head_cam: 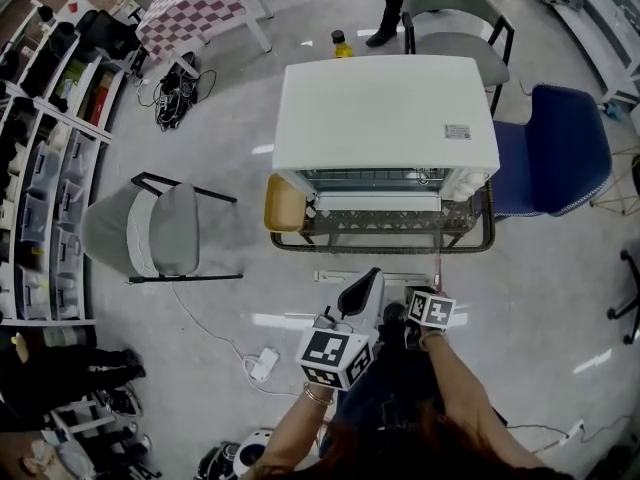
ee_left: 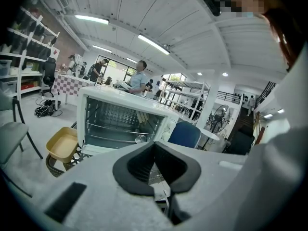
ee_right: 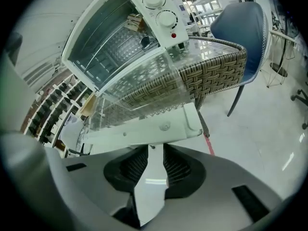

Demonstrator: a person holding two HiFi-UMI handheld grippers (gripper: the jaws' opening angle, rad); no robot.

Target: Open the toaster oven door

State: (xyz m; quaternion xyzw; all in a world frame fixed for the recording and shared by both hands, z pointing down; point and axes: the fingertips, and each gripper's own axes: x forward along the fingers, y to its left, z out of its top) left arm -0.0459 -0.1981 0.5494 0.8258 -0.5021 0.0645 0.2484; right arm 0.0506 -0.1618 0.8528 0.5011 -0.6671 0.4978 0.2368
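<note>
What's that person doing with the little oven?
A person holds a gripper in each hand in front of a white toaster oven on a wicker table. Its door is already open, folded down. The right gripper sits just short of the door's front edge, jaws apart and empty. The left gripper is shut on nothing.

No words or numbers can be read. A small white label (head_cam: pixel 457 131) lies on top of the oven (head_cam: pixel 385 108) near its right edge, its print too small to make out. The marks round the oven's dials (ee_right: pixel 166 18) are also too fine to read. The left cube (head_cam: pixel 335 358) and right cube (head_cam: pixel 431 309) bear black-and-white square markers, not letters.
</note>
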